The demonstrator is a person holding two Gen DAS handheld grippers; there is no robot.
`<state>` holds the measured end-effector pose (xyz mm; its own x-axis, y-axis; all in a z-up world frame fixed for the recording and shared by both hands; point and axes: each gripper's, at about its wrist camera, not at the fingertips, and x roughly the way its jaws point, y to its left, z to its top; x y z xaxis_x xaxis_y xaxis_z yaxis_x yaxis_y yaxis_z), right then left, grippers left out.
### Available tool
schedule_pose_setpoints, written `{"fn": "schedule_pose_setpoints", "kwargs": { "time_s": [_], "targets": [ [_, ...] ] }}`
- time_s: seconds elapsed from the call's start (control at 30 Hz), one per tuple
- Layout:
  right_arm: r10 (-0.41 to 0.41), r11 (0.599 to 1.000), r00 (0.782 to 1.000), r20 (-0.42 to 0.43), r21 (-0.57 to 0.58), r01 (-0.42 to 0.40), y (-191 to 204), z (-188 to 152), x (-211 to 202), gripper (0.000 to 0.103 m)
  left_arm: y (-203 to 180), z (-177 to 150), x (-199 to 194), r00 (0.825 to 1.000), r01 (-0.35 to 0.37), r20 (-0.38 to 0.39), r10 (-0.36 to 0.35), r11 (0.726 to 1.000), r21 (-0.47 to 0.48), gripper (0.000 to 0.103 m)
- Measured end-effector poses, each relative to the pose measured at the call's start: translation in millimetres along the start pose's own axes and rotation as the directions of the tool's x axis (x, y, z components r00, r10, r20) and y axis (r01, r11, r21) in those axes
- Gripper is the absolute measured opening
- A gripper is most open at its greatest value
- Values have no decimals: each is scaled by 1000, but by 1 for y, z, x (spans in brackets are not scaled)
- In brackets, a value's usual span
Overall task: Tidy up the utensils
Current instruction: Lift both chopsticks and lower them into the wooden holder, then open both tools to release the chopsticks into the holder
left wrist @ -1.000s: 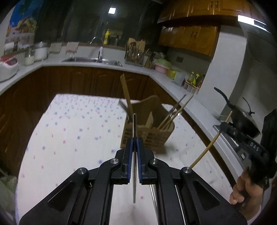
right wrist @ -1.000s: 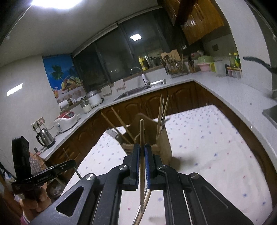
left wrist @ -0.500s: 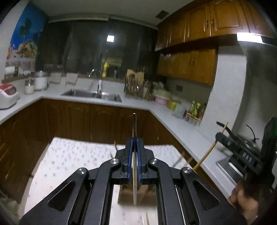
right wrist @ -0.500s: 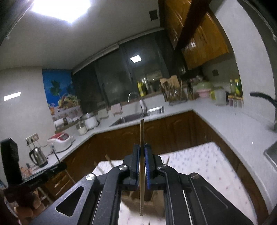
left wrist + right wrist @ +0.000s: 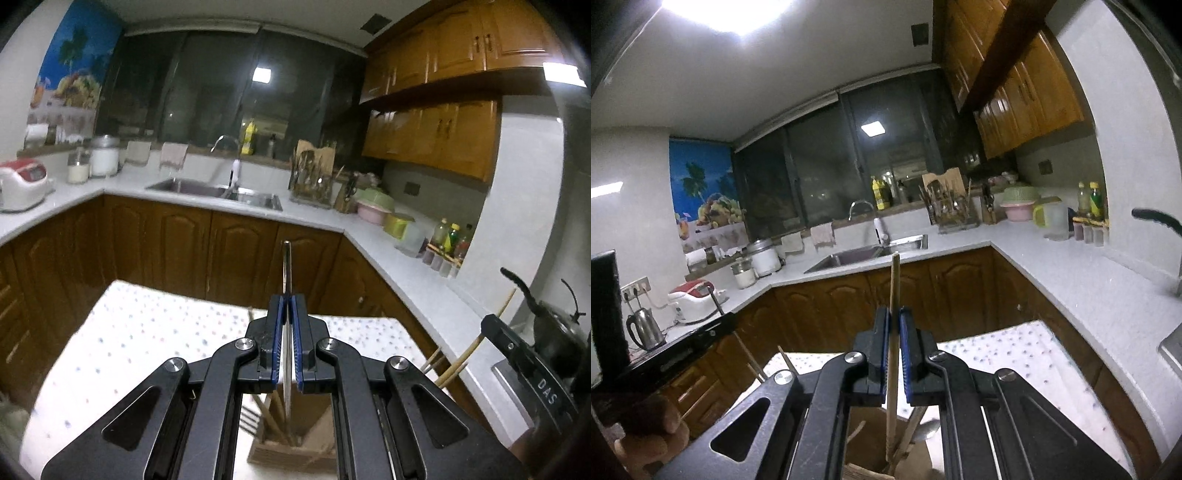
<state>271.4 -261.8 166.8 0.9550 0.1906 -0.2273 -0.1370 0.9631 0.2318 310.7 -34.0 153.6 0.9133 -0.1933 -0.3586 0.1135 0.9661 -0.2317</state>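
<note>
Above a wooden holder (image 5: 291, 448) on the dotted tablecloth (image 5: 122, 350), the left gripper (image 5: 286, 343) has its fingers pressed tight on a thin metal utensil (image 5: 286, 266), which stands upright with its lower end reaching down into the holder beside a fork (image 5: 249, 419) and some chopsticks (image 5: 456, 363). Just alongside, the right gripper (image 5: 894, 354) is clamped on a wooden chopstick (image 5: 894, 284), also upright, its lower tip inside the same holder (image 5: 871, 435). Behind both, a sink (image 5: 218, 190) sits in the white counter (image 5: 317, 218).
</note>
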Motion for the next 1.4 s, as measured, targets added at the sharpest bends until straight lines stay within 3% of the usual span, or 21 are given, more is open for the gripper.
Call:
{"fn": "schedule_pose_setpoints", "kwargs": {
  "time_s": [0.37,0.87,1.1,1.17,1.23,1.3,1.37,1.4],
  "targets": [
    [10,999,994,-112,33,-7,-11,-44,10,6,16,-52,8,993,12,-114,-17,999,-44,5],
    [13,998,987,-160,60,-3,-16,-57,14,6,12,-56,8,987,31,-158,-35,999,-29,5],
    [25,997,985,-173,72,-13,-18,-60,14,11,15,-53,5,981,53,-183,-59,998,-37,8],
    [24,997,986,-168,77,-11,-19,-60,11,18,16,-51,0,981,62,-181,-70,997,-48,27],
    [25,996,987,-159,87,-11,-21,-58,8,36,18,-50,-9,985,63,-160,-70,997,-49,42],
    [31,995,988,-148,99,-16,-23,-54,3,45,19,-48,-21,989,62,-134,-67,997,-42,47],
    [46,993,989,-142,114,-30,-24,-52,-2,58,23,-47,-33,992,50,-113,-55,998,-49,63],
    [51,992,989,-137,122,-34,-24,-52,-6,73,25,-47,-38,994,43,-103,-49,998,-55,67]
  ]
}}
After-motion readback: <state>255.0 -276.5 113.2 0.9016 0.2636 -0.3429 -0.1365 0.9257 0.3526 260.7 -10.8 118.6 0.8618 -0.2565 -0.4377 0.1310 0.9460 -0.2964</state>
